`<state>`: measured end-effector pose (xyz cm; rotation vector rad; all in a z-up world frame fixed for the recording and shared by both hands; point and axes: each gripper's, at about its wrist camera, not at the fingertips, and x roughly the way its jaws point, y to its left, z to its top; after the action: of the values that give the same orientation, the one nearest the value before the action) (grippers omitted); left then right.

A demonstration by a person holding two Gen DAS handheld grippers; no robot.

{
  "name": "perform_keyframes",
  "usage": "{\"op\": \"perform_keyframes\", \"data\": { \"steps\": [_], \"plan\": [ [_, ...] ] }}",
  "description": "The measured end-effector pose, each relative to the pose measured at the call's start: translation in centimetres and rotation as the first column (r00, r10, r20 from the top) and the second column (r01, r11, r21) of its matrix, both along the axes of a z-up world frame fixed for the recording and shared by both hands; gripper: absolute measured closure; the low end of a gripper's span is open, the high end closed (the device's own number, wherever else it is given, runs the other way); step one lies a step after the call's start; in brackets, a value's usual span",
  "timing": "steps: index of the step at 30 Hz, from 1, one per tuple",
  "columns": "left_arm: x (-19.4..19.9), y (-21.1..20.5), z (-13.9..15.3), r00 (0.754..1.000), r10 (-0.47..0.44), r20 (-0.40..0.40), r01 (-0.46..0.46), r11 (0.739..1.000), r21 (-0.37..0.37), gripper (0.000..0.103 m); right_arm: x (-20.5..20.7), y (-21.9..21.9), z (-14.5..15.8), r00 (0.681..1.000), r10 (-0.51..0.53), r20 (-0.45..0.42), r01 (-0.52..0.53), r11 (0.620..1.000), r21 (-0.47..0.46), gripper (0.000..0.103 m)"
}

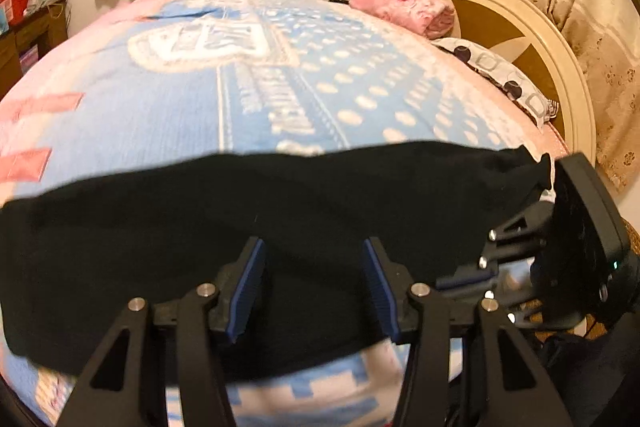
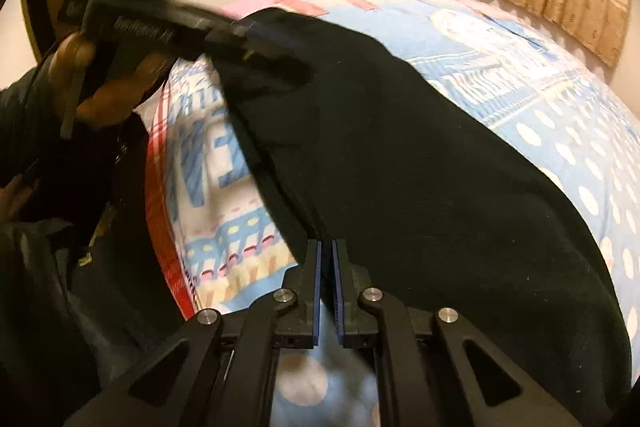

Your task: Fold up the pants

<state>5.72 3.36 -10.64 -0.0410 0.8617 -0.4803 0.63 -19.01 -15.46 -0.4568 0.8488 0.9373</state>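
Across the lower half of the left wrist view, black pants (image 1: pixel 256 227) lie on the blue spotted bedspread (image 1: pixel 168 115). Left gripper (image 1: pixel 314 291) is spread wide over them. Right gripper (image 2: pixel 327 291) pinches the pants' edge, nearly closed.

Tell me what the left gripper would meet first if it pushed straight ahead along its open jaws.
Most likely the black fabric pants: they fill the gap ahead of the left gripper, whose jaws stand wide apart. Beyond lies the blue and pink printed bedspread. Depth is hard to judge in this fisheye view.
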Motion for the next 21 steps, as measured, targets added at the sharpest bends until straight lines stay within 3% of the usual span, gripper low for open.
{"op": "perform_keyframes", "data": {
  "steps": [4,6,9,12,14,16,21],
  "plan": [
    [2.2,-1.1,-1.3,0.999,-0.012,-0.035,0.012,1.000,0.012,0.050,0.5,0.5,0.8,0.997,0.076,-0.003,-0.076,0.997,-0.029,0.095],
    [2.9,-1.2,-2.8,0.996,-0.007,-0.093,0.010,1.000,0.029,0.050,1.2,-0.2,2.0,0.996,0.078,-0.031,-0.077,0.996,0.034,0.095],
    [1.8,-1.3,-3.3,0.997,-0.025,-0.069,0.029,0.998,0.054,0.050,5.3,-1.7,4.7,0.996,-0.013,-0.086,0.028,0.984,0.174,0.095],
    [1.2,-0.9,-3.5,0.997,-0.029,-0.074,0.032,0.999,0.034,0.050,10.4,-2.0,6.0,0.982,-0.103,-0.157,0.140,0.959,0.247,0.095],
    [0.6,-0.9,-3.7,0.997,-0.037,-0.063,0.039,0.998,0.041,0.050,13.8,-1.1,5.3,0.961,-0.136,-0.242,0.196,0.950,0.245,0.095],
    [0.2,-0.8,-3.6,0.998,-0.042,-0.052,0.045,0.997,0.057,0.050,17.3,0.5,3.4,0.918,-0.152,-0.367,0.247,0.942,0.227,0.095],
    [-0.7,-1.6,-4.0,0.997,-0.073,-0.008,0.073,0.991,0.115,0.046,19.9,3.8,0.4,0.837,-0.047,-0.545,0.207,0.949,0.236,0.095]
  ]
}}
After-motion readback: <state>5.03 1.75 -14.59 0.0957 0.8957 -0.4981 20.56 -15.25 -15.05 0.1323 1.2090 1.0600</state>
